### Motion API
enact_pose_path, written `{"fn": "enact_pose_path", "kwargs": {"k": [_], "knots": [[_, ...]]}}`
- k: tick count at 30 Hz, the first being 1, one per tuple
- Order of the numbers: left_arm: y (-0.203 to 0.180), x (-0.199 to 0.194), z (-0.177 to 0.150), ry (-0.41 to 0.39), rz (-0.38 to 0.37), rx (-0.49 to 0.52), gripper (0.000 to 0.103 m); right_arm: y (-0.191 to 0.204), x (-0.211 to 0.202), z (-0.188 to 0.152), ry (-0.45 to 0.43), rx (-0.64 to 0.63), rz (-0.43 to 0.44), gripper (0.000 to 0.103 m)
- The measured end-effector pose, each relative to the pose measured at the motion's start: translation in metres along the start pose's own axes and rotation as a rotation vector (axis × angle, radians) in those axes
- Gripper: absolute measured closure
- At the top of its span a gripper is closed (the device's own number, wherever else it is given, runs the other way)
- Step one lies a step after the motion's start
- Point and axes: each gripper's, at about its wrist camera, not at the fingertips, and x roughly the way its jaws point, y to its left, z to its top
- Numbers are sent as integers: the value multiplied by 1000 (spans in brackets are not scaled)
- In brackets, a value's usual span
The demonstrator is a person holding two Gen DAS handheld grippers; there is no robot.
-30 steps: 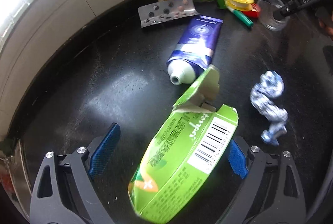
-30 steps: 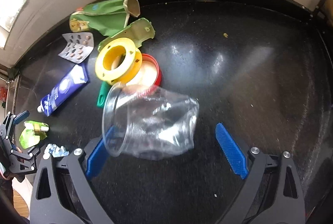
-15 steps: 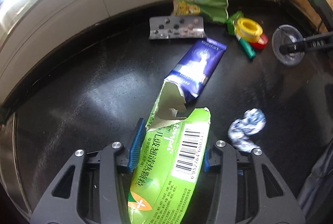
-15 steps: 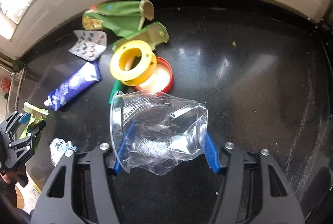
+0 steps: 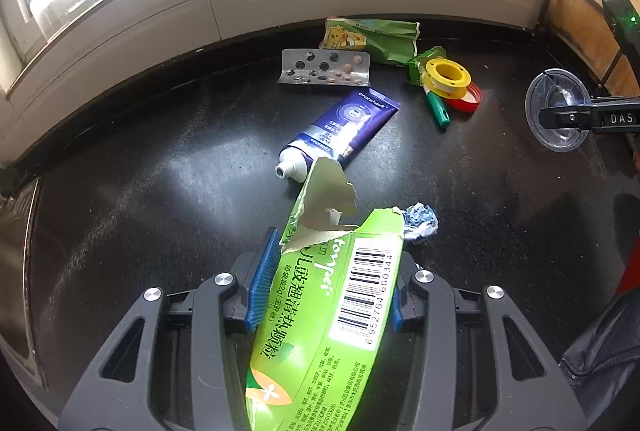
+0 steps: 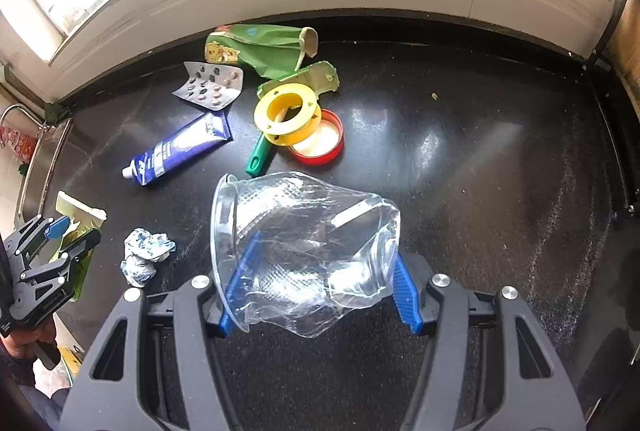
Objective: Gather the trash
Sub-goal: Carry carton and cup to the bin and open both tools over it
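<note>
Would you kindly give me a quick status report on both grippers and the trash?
Left gripper shut on green carton. Right gripper shut on clear plastic cup. Toothpaste tube, blister pack, crumpled wrapper on countertop. Nothing blocking.

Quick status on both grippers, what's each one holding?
Left gripper: closed on the torn green box.
Right gripper: closed on the crushed clear plastic cup.

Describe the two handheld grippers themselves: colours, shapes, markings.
Both are the same build. The left gripper and right gripper have matte black angular frames with triangular cut-outs and silver round screw heads. Each finger ends in a ribbed blue pad. Seen from the left camera, the right gripper's side carries white letters "DAS" and a small green light. No cables or sleeves are visible.
</note>
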Motion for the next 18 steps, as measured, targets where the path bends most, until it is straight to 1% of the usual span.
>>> {"fn": "enact_pose_path", "kwargs": {"k": [5, 9, 13, 16, 18], "knots": [[9, -14, -5, -21, 28, -49, 58, 24, -7, 7, -21, -72, 15, 43], [29, -32, -15, -46, 75, -137, 58, 72, -10, 17, -30, -183, 65, 43], [57, -60, -38, -73, 144, -259, 58, 145, -10, 19, -29, -343, 153, 43], [79, -84, -67, -85, 220, -368, 58, 215, -7, 10, -11, -491, 242, 43], [95, -102, -95, -84, 278, -452, 58, 259, -5, -2, 9, -584, 295, 43]]}}
